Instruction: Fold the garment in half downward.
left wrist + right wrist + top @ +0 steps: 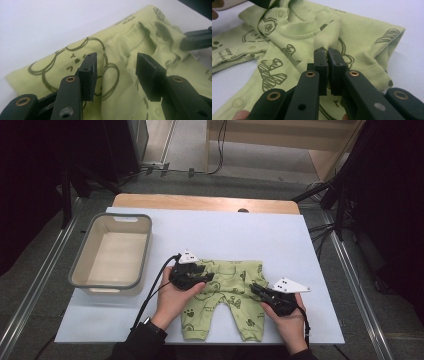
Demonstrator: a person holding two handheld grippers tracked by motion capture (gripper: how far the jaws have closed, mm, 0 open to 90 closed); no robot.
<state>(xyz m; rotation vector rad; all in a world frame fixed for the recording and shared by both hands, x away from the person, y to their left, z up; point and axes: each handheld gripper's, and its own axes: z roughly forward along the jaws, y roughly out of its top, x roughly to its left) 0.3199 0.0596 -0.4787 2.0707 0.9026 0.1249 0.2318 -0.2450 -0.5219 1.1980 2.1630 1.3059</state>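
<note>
A light green baby romper (pixel 227 292) with dark animal prints lies flat on the white table top (pixel 280 240), its legs toward the person. My left gripper (pixel 209 276) is over the garment's upper left part. Its jaws (pixel 117 60) stand apart above the fabric (pixel 62 67) with nothing pressed between them. My right gripper (pixel 256 289) sits at the romper's right side. In the right gripper view its jaws (pixel 327 51) are shut on a raised fold of the romper (pixel 362 37). The right gripper's tip (pixel 197 40) also appears at the far right of the left gripper view.
A grey-rimmed, cream plastic basket (pixel 82 255) stands empty at the table's left. The white top has bare room behind and to the right of the garment. A wooden edge (pixel 200 202) runs along the back. Stand legs and cables (pixel 340 215) sit off the right side.
</note>
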